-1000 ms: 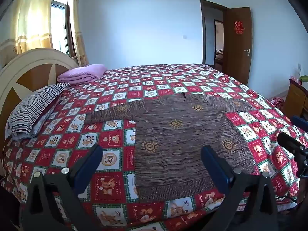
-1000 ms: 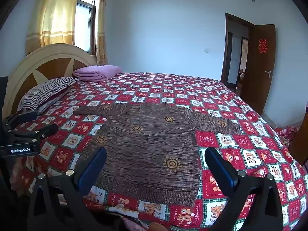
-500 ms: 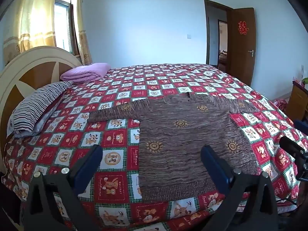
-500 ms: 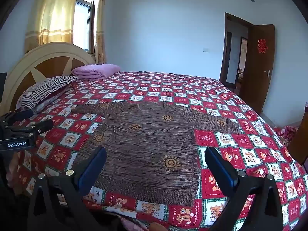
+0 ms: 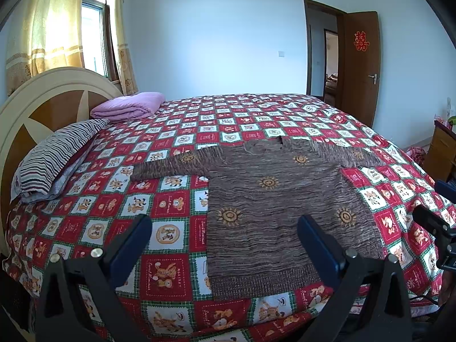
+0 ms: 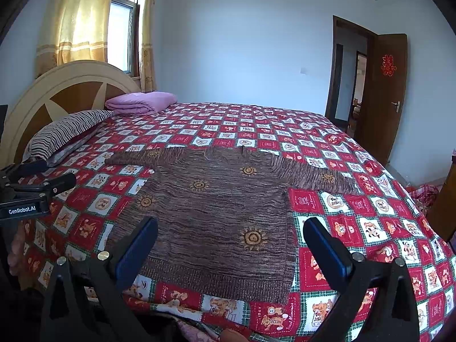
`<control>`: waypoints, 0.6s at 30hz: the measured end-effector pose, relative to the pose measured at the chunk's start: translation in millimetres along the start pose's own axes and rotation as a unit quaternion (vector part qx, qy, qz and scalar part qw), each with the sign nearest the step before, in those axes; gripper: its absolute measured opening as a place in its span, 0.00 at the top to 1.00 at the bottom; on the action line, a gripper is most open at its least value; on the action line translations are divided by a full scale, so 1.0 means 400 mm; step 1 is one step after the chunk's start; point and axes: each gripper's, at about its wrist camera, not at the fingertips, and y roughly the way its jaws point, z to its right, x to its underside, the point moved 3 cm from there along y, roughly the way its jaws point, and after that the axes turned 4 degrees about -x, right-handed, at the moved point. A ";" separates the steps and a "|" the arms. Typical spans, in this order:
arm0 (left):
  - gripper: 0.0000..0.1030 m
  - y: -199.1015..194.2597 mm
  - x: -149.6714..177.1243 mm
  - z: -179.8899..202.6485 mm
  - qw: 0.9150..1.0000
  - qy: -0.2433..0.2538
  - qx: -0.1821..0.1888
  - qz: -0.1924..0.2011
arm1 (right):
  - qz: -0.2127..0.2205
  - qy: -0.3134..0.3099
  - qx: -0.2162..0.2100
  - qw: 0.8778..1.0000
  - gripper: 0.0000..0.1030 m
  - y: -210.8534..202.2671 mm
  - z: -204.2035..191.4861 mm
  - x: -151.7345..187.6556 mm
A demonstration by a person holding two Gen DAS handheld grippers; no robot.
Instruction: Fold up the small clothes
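A small brown knitted sweater (image 5: 273, 208) with orange sun motifs lies flat on the bed, both sleeves spread sideways, hem toward me. In the right wrist view the same sweater (image 6: 216, 211) fills the middle. My left gripper (image 5: 225, 236) hovers open above the near bed edge, its right finger over the sweater's hem, holding nothing. My right gripper (image 6: 230, 239) is also open and empty, over the sweater's lower right part. Each gripper shows at the edge of the other's view: the right gripper (image 5: 436, 222) at far right, the left gripper (image 6: 31, 188) at far left.
The bed carries a red, white and green patchwork quilt (image 5: 171, 148). A striped pillow (image 5: 54, 154) and a folded pink blanket (image 5: 128, 107) lie by the round headboard (image 5: 45, 105). An open wooden door (image 5: 360, 65) stands at the right; a wooden cabinet (image 5: 443, 148) sits beside the bed.
Both cameras have shifted slightly; the sweater sits a little further right in the left wrist view. The sweater itself has not moved and both grippers stay open.
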 end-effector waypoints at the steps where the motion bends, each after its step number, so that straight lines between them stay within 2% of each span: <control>1: 0.00 0.001 0.000 -0.002 1.000 -0.001 0.000 0.000 | 0.000 0.000 0.000 1.000 0.01 0.000 -0.002 -0.001; 18: 0.00 0.000 0.000 0.000 1.000 0.000 0.001 0.000 | -0.008 0.000 -0.003 1.000 0.01 0.008 -0.009 0.003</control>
